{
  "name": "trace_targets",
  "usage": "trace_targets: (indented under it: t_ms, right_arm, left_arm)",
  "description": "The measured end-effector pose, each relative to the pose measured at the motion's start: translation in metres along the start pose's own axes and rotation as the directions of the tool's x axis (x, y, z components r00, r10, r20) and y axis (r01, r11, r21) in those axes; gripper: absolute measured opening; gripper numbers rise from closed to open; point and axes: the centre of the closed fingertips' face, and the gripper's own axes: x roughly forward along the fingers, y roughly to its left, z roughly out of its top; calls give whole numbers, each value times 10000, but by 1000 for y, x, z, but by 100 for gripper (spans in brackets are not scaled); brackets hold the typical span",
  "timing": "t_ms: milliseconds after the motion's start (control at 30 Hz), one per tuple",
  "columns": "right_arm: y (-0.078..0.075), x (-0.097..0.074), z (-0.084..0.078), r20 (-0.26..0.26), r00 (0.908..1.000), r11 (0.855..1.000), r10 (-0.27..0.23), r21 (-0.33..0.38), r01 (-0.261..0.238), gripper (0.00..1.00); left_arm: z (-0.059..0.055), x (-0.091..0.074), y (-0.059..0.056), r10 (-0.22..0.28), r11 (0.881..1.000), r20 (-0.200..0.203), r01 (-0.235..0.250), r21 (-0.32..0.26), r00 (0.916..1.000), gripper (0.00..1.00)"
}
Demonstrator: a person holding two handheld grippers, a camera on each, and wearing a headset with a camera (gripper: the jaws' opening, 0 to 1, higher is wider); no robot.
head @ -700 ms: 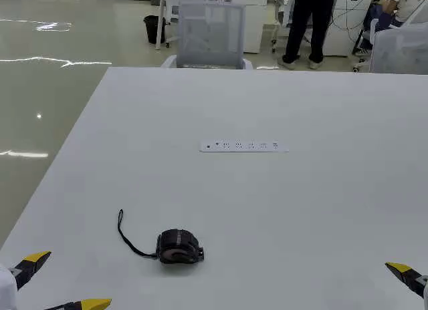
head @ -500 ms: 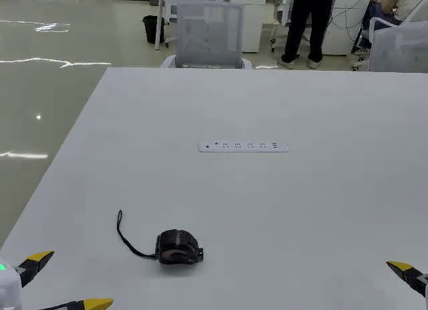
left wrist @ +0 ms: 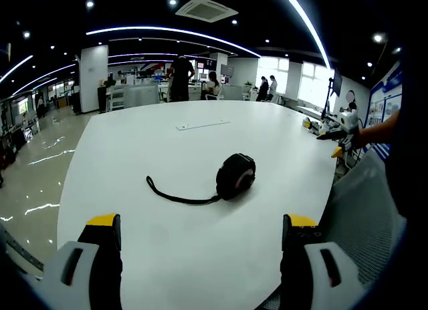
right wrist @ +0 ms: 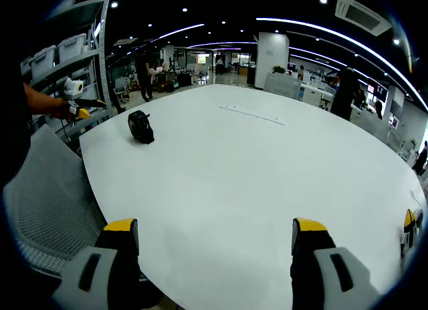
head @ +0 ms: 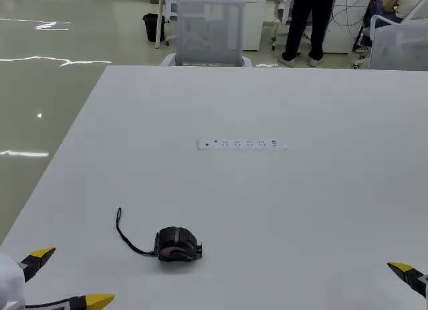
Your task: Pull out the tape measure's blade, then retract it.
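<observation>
My fingers stand apart on both: left gripper (left wrist: pixel 202 220) has the round black tape measure (left wrist: pixel 235 176) at twelve o'clock, right gripper (right wrist: pixel 215 224) at ten o'clock.

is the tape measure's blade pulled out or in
In. The tape measure lies on the table with no blade sticking out of its case; the black wrist strap is all that trails from it.

The head view looks forward and down across the table (head: pixel 281 203) from its near edge. Both gripper views sit low and share the tape measure (head: pixel 177 244), the left one nearer.
</observation>
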Motion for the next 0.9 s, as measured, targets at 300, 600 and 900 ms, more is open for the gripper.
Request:
trace_targets:
  t_ms: [300,600,900]
  right_arm:
    - [-1,-1,-4,3,10000,10000,-9,70,9,97]
    - [-2,1,-5,11,10000,10000,44,71,-44,97]
    - [-1,2,2,227,9997,9997,77,249,-82,98]
  left_arm:
    - [-2,4,-2,-30,10000,-140,30,-10,9999,99]
    - [1,8,-1,-87,9999,-102,88,122,9999,99]
    - [-3,8,2,-110,9999,-138,111,75,9998,99]
